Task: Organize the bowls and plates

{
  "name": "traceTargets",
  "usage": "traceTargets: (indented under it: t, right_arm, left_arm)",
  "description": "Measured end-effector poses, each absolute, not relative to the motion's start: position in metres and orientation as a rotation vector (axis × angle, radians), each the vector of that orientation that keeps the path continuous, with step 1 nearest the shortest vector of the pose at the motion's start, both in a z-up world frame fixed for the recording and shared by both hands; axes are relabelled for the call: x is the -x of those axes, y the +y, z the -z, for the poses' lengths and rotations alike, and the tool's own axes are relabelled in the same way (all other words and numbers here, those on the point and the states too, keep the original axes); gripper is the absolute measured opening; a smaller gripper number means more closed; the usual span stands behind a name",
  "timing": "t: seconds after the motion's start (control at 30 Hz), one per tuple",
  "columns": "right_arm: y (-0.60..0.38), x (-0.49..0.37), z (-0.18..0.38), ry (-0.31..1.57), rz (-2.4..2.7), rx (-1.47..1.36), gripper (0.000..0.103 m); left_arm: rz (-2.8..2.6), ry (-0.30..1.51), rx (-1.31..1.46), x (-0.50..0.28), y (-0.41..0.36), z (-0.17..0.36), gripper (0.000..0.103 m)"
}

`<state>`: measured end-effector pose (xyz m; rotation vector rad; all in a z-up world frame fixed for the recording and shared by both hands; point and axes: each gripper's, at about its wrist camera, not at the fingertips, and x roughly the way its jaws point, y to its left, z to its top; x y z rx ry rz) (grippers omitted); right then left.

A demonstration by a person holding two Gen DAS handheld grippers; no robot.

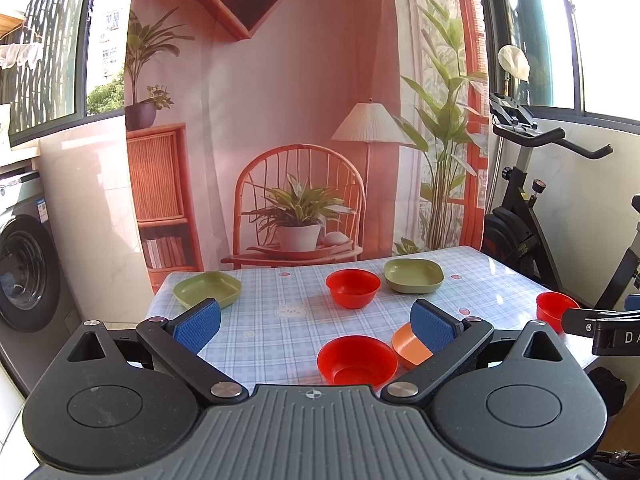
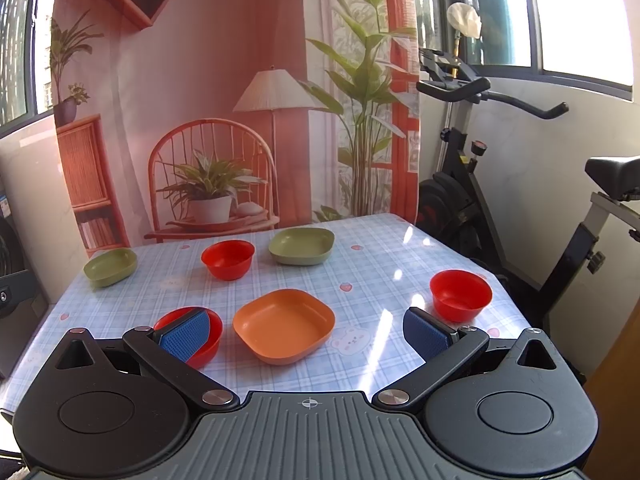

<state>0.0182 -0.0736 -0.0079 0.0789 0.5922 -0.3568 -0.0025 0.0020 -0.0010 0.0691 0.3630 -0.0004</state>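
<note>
While I am holding both claws above the near edge of the table (image 2: 380, 248), each one is standing wide apart with nothing between its blue pads. My left claw (image 1: 316, 322) is hanging over the checked cloth, and the near red bowl (image 1: 357, 361) is sitting just ahead of it, between the spread fingers as the left camera sees it. Its right pad (image 1: 434, 326) is covering part of the orange plate (image 1: 410, 346), which is lying just beside that bowl.

My right claw (image 2: 308, 330) is framing the same orange plate (image 2: 284, 322), which is resting flat and upright between the fingers in the right view, though nothing is touching it. The left pad (image 2: 186, 336) of this claw is overlapping the near red bowl (image 2: 190, 334) in the picture; I cannot tell whether they are in contact. Off to the right, near the table's edge, a second red bowl (image 2: 460, 294) is standing alone.

Farther back, a third red bowl (image 2: 228, 258) is sitting between two green plates: one (image 2: 302, 246) toward the far right and one (image 2: 110, 266) at the far left corner, well apart from each other. Behind the table a printed backdrop (image 2: 240, 80) is hanging, and an exercise bike (image 2: 500, 200) is standing to the right.
</note>
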Motion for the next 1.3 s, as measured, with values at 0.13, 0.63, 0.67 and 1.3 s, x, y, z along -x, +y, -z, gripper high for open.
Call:
traceTargets:
  t: [0.13,0.63,0.67,1.3]
  right_arm:
    - [-0.075,-0.019,0.006,0.589,0.348,-0.080,0.103]
    - [-0.089,-0.084,-0.011,0.512,0.240,-0.102,0.102]
    - [-0.091,-0.092,-0.011,0.513,0.242,-0.108,0.102]
    - [-0.031,-0.257,0.057,0.636,0.227,-0.286,0.097]
  left_arm:
    - [0.028,0.341,-0.095,0.003,0.000,-0.003,0.102]
    - [0.048,0.341,-0.208,-0.075,0.015,-0.022,0.101]
    - [0.044,0.336,-0.217,-0.081,0.018,-0.026,0.101]
    - [0.071,0.443,-0.173,-0.236,0.132,-0.043,0.087]
